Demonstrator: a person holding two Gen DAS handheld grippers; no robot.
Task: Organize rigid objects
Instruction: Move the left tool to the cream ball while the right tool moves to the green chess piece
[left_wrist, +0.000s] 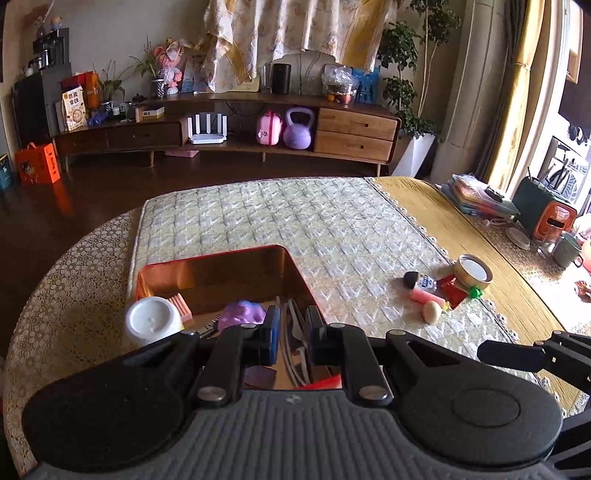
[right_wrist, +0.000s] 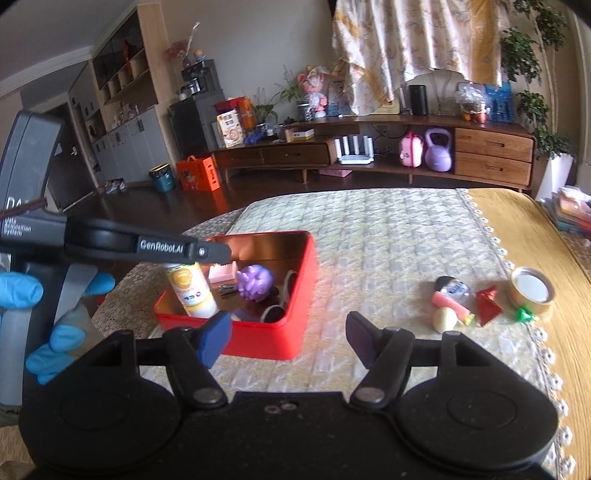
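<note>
A red tin box (right_wrist: 291, 295) sits on the quilted mat and holds a white-capped bottle (right_wrist: 192, 291), a purple toy (right_wrist: 255, 282), a pink block (right_wrist: 222, 272) and dark bits. My left gripper (left_wrist: 291, 328) hovers over the box, its jaws a narrow gap apart with nothing between them; it also shows in the right wrist view (right_wrist: 207, 253). My right gripper (right_wrist: 286, 338) is open and empty at the box's near right corner. Loose items lie to the right: a pink tube (right_wrist: 452, 297), an egg-shaped piece (right_wrist: 445, 319), a red wrapper (right_wrist: 487, 301), a gold tin (right_wrist: 532, 290).
The quilted mat (left_wrist: 314, 221) covers a table with a yellow cloth (left_wrist: 480, 229). Books, an orange gadget (left_wrist: 554, 218) and cups stand at the far right. A TV cabinet (left_wrist: 229, 125) stands beyond the table.
</note>
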